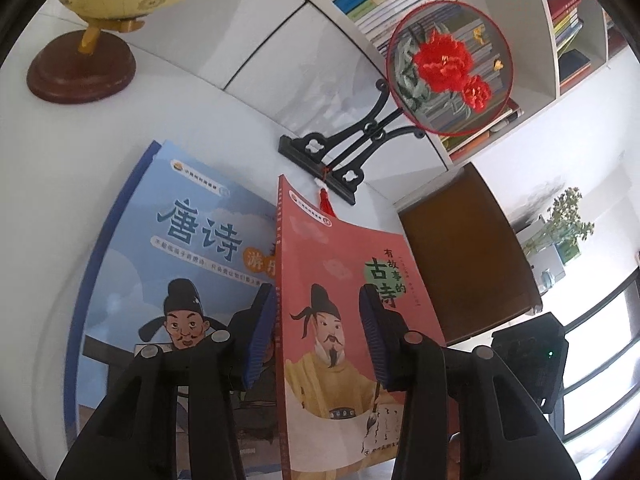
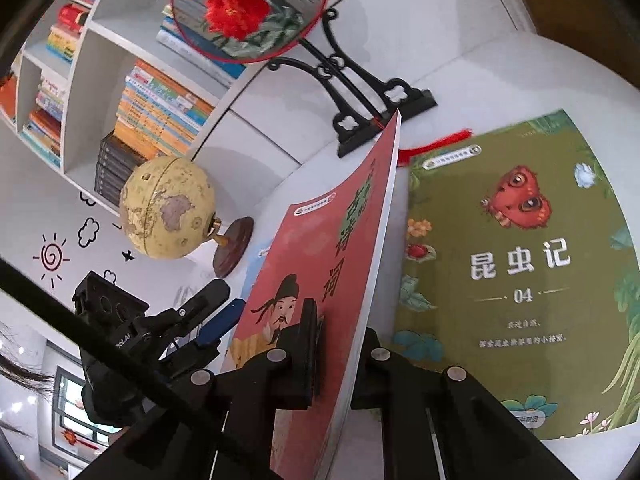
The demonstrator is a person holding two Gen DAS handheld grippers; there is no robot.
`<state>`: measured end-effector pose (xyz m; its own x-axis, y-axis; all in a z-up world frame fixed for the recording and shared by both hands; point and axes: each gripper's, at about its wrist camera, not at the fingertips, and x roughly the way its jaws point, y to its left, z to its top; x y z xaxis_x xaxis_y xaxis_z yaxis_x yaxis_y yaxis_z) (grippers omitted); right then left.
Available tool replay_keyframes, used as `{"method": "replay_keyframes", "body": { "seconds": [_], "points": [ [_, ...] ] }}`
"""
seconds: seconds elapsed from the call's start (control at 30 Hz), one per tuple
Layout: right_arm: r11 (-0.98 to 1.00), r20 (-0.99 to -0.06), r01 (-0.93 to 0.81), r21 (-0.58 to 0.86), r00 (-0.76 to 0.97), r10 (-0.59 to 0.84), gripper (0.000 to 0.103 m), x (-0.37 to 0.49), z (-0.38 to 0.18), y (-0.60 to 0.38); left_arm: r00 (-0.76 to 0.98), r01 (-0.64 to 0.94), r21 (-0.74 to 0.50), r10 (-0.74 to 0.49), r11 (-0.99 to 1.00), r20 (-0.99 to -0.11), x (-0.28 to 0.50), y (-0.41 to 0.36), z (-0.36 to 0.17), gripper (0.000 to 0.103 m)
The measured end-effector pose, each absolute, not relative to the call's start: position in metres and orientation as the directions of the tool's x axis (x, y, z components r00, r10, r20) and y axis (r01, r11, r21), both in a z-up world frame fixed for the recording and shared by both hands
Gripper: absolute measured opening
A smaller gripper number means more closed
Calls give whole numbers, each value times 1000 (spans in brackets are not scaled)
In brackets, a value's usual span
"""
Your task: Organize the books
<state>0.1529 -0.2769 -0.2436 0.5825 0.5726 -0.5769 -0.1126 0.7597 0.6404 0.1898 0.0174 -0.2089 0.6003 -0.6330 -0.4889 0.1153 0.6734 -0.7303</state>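
Between the right gripper's point(image 2: 320, 332) fingers, closed tight on it, the red book point(image 2: 320, 248) stands on edge, its long axis running away toward the fan stand point(image 2: 372, 120). Left gripper's point(image 1: 316, 332) fingers straddle the same book's spine, part open; whether they press it I cannot tell. Flat on the white desk point(image 1: 208, 120) lie a blue book point(image 1: 180, 248) to its left and a green book point(image 2: 520, 272) to its right. Beyond stand a globe point(image 2: 168, 208) and bookshelf point(image 2: 104, 80), with bare desk before them.
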Motion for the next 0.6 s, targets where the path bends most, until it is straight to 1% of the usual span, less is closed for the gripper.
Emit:
{"method": "replay_keyframes", "body": {
  "seconds": [0.4, 0.6],
  "points": [
    [757, -555, -159, 634, 588, 588, 10, 148, -225, -253, 633, 126, -723, -617, 679, -468, 175, 40, -192, 38],
    [759, -545, -198, 620, 588, 598, 10, 140, -212, -233, 646, 119, -713, -599, 691, -473, 164, 59, -183, 38]
  ]
}}
